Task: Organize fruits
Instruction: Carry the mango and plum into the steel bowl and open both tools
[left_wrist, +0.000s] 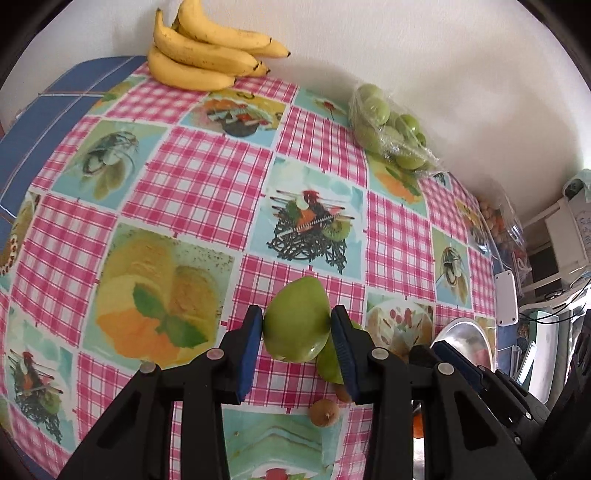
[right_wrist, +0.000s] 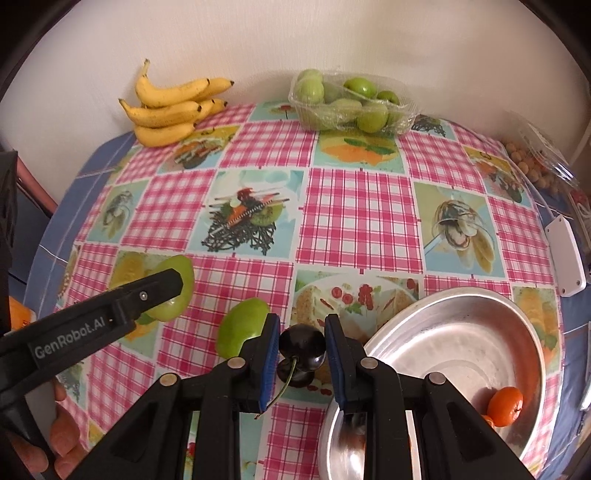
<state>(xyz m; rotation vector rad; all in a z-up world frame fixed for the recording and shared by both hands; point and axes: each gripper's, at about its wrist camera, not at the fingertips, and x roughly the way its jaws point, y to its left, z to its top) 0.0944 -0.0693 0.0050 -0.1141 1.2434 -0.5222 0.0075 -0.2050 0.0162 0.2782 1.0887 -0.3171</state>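
My left gripper (left_wrist: 297, 332) is shut on a green apple (left_wrist: 295, 321), held above the checked tablecloth; it also shows in the right wrist view (right_wrist: 173, 291). A second green apple (right_wrist: 240, 326) lies on the cloth left of my right gripper (right_wrist: 301, 341), which is shut on a dark cherry (right_wrist: 301, 343) with a green stem. A second dark cherry (right_wrist: 295, 374) lies just below it. A metal bowl (right_wrist: 461, 332) at the right holds a small orange fruit (right_wrist: 505, 405). A small brown fruit (left_wrist: 324, 412) lies on the cloth under the left gripper.
A bunch of bananas (right_wrist: 170, 109) lies at the back left by the wall. A clear tray of green fruits (right_wrist: 347, 101) stands at the back. A bag of small brown fruits (right_wrist: 532, 166) and a white box (right_wrist: 565, 254) sit near the right edge.
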